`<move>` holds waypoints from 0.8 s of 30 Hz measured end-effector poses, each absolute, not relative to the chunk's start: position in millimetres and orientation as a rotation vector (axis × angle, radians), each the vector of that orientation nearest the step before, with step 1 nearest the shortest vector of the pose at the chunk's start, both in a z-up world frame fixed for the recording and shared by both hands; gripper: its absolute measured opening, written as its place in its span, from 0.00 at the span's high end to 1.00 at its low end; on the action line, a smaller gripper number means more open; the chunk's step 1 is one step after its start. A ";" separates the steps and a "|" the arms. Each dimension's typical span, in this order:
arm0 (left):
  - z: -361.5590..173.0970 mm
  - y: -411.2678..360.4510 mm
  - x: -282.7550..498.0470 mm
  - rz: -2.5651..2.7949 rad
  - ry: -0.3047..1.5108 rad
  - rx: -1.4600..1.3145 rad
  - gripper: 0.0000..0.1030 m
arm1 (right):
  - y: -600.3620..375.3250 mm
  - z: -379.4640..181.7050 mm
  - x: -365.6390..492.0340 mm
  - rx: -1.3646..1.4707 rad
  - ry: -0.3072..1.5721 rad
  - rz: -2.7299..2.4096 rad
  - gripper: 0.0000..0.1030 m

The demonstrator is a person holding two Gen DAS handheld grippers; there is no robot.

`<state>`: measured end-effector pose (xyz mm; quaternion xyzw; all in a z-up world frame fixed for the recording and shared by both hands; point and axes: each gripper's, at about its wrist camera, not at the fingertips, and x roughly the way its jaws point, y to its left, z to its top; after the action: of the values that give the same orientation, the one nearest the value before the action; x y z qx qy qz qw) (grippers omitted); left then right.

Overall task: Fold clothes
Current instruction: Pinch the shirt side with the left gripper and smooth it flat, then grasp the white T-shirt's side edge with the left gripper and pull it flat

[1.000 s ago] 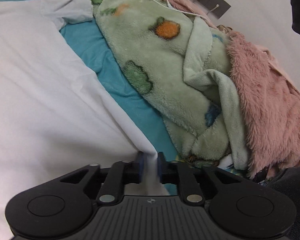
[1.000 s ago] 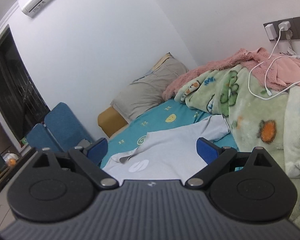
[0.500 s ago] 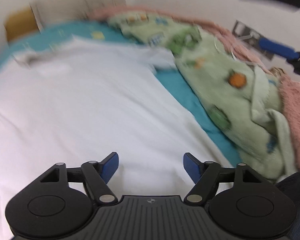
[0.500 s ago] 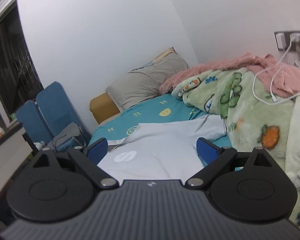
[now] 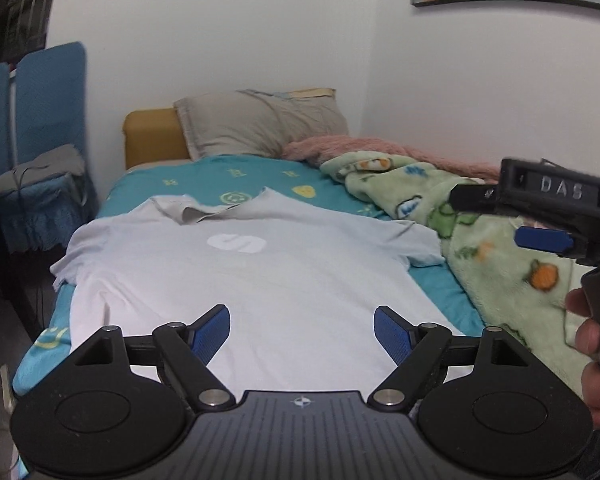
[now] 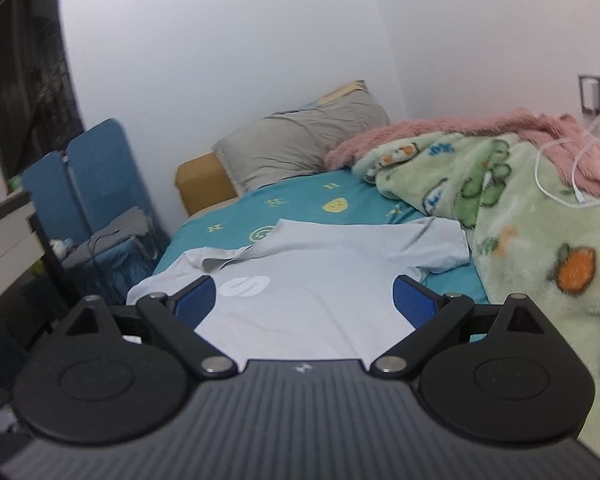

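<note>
A pale blue T-shirt (image 5: 260, 280) with a white S logo lies spread face-up on the teal sheet (image 5: 228, 184), collar toward the pillow and one collar side folded over. My left gripper (image 5: 302, 332) hovers above the shirt's lower part; its jaws are opening wide with nothing between them. In the right wrist view the shirt (image 6: 312, 280) lies ahead, and my right gripper (image 6: 305, 300) is open and empty above it. From the left wrist view, the right gripper's blue pad (image 5: 544, 239) shows at the right, over the green blanket.
A green fleece blanket (image 5: 500, 248) and a pink one (image 6: 460, 128) are heaped along the bed's right side, with a white cable (image 6: 552, 184) on them. A grey pillow (image 5: 260, 120) lies at the head. Blue chairs (image 5: 48, 100) stand left of the bed. A hand (image 5: 596, 340) holds the right gripper.
The left gripper let go of the shirt's edge, opened wide, rose and swung to look along the bed. The right gripper stayed open and sank closer to the shirt.
</note>
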<state>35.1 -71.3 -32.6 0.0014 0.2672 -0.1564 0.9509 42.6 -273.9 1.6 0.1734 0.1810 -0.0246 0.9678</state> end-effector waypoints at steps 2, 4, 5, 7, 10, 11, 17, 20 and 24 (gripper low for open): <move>-41.9 -68.7 45.9 -0.305 0.582 -0.003 0.21 | -275.2 3.5 55.7 0.390 0.369 -0.079 0.06; -52.4 -66.8 61.9 -0.281 0.617 0.008 0.21 | -276.1 3.7 69.7 0.430 0.364 -0.110 0.06; -57.0 -66.8 73.2 -0.266 0.632 0.016 0.21 | -276.7 1.0 74.7 0.445 0.362 -0.114 0.06; -67.5 -67.1 105.1 -0.240 0.659 0.022 0.21 | -278.0 -5.1 84.2 0.475 0.360 -0.120 0.06; -85.1 -68.8 161.7 -0.205 0.686 0.030 0.21 | -283.3 -20.5 92.0 0.483 0.397 -0.122 0.06; -91.0 -70.4 182.8 -0.188 0.686 0.048 0.21 | -286.1 -26.1 93.1 0.492 0.414 -0.126 0.06; -120.6 -72.7 317.9 -0.071 0.665 0.095 0.27 | -297.4 -56.9 115.2 0.529 0.493 -0.154 0.06; -126.6 -65.6 378.6 0.005 0.624 0.078 0.31 | -300.3 -71.3 129.7 0.534 0.511 -0.174 0.06; -132.0 -55.2 449.1 0.011 0.653 0.032 0.43 | -299.8 -94.3 146.1 0.521 0.553 -0.194 0.06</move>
<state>449.1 -55.2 -132.0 0.0157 0.3208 0.0054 0.9470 146.1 -299.8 -94.3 0.2541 0.2696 -0.0943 0.9241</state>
